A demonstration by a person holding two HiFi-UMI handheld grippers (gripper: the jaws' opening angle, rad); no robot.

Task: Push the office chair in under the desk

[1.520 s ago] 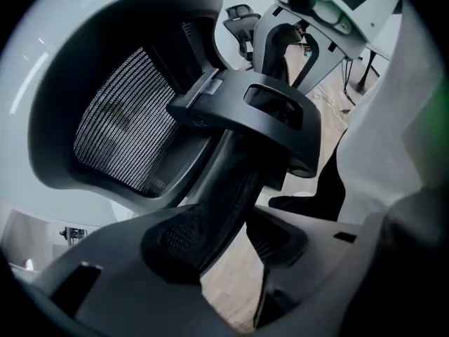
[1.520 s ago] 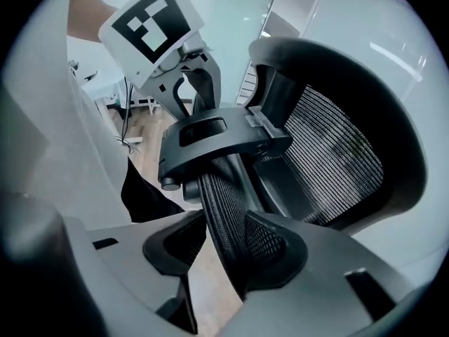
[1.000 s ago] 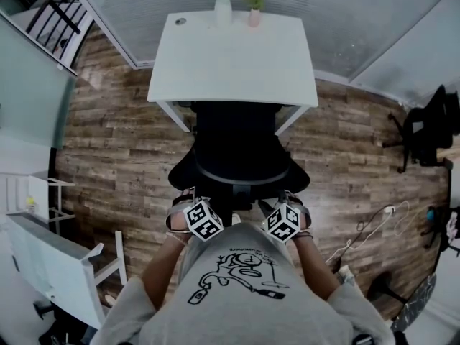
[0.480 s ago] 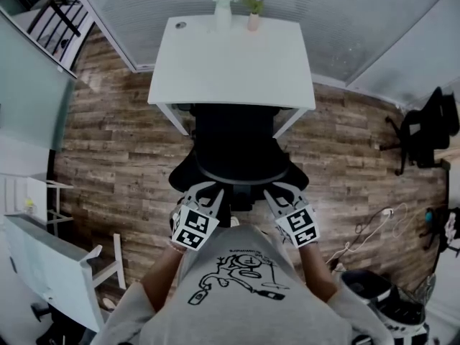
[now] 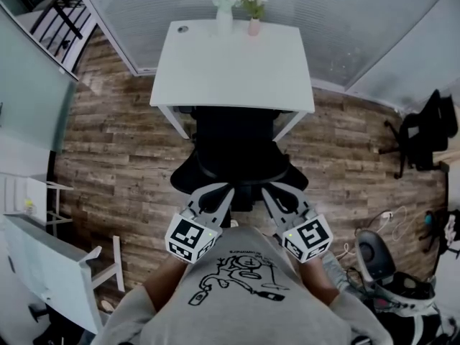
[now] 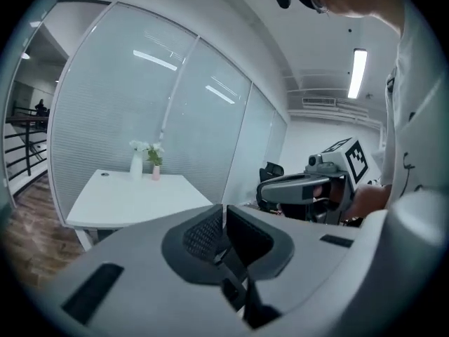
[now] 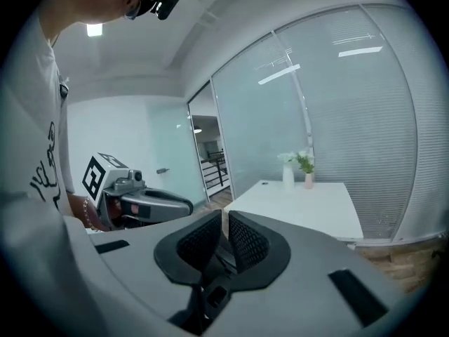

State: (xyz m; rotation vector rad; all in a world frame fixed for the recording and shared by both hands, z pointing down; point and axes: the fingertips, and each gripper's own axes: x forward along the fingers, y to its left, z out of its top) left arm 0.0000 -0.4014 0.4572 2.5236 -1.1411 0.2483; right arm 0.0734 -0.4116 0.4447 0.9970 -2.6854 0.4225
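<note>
1. A black office chair (image 5: 238, 139) stands at the near side of a white rectangular worktop (image 5: 233, 63). Its front part lies under the worktop's near edge, and its wider rear part sticks out toward the person
2. The left gripper (image 5: 227, 187), grey with a cube of black-and-white square markers at its back, is held in front of the person's chest. In the head view its tip lies over the chair's rear edge and angles inward; whether it touches the chair cannot be told
3. Its fingers (image 6: 203, 234) have just been closing and now stand together, with only a hairline slit between the dark ribbed pads, and they hold nothing
4. The right gripper (image 5: 265, 190), of the same make, mirrors the left one. The two tips are near each other but apart
5. Its fingers (image 7: 247, 241) have just been closing as well. They are drawn almost shut, with a thin slit between the pads, and they grip nothing
6. Each gripper view looks out over the worktop, with the other gripper off to one side
7. At the worktop's far edge, a tall white vase of white flowers (image 5: 224, 16) stands just beside a small pink pot with a green plant (image 5: 254, 24)
8. A brown wooden plank floor (image 5: 115, 149) surrounds the worktop, and a glass wall with pale blinds (image 5: 345, 20) runs behind it. A second black chair (image 5: 430, 124) stands well apart at the right
9. The person wears a light grey T-shirt with a black line drawing (image 5: 244, 297)
</note>
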